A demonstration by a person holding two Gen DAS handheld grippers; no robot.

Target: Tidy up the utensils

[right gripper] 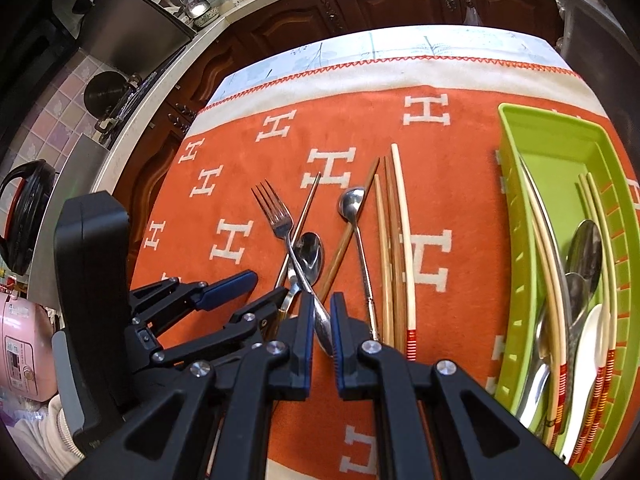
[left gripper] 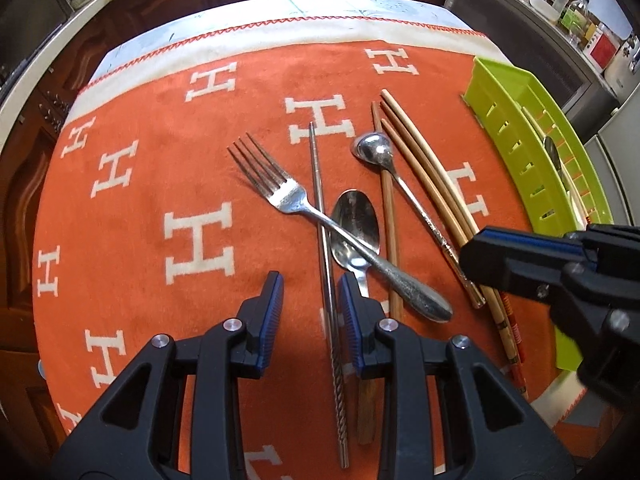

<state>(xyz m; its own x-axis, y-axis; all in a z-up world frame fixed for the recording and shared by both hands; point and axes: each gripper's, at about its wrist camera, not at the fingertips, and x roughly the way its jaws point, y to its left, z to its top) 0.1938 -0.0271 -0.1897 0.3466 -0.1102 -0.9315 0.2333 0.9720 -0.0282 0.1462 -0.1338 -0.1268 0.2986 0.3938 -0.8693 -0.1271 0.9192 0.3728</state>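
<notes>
Both grippers hang low over an orange cloth (left gripper: 168,168) patterned with white H's, spread across a table. A loose heap of utensils lies in the middle of it.

The left gripper (left gripper: 311,292) stands partly apart, its blue pads either side of a metal chopstick (left gripper: 320,216) that runs between them; the pads do not seem to press on it. A fork (left gripper: 296,204) lies slantwise across that chopstick and across the bowl of a big spoon (left gripper: 356,224). Just right of them a small spoon (left gripper: 374,148) lies among several wooden chopsticks (left gripper: 424,176), some with red-banded ends.

The right gripper (right gripper: 321,324) is nearly together, its pads flanking the fork's handle end. Whether they actually pinch it I cannot tell; the handle sits in the narrow gap and may only be beneath them.

Along the right side of the cloth sits a green tray (right gripper: 516,208), well apart from the heap. It already holds pale chopsticks, a couple of metal spoons and a white spoon (right gripper: 588,344), all lying lengthwise.

Behind the table run dark wooden cabinets (right gripper: 384,4) and a counter crowded with kitchen things.
</notes>
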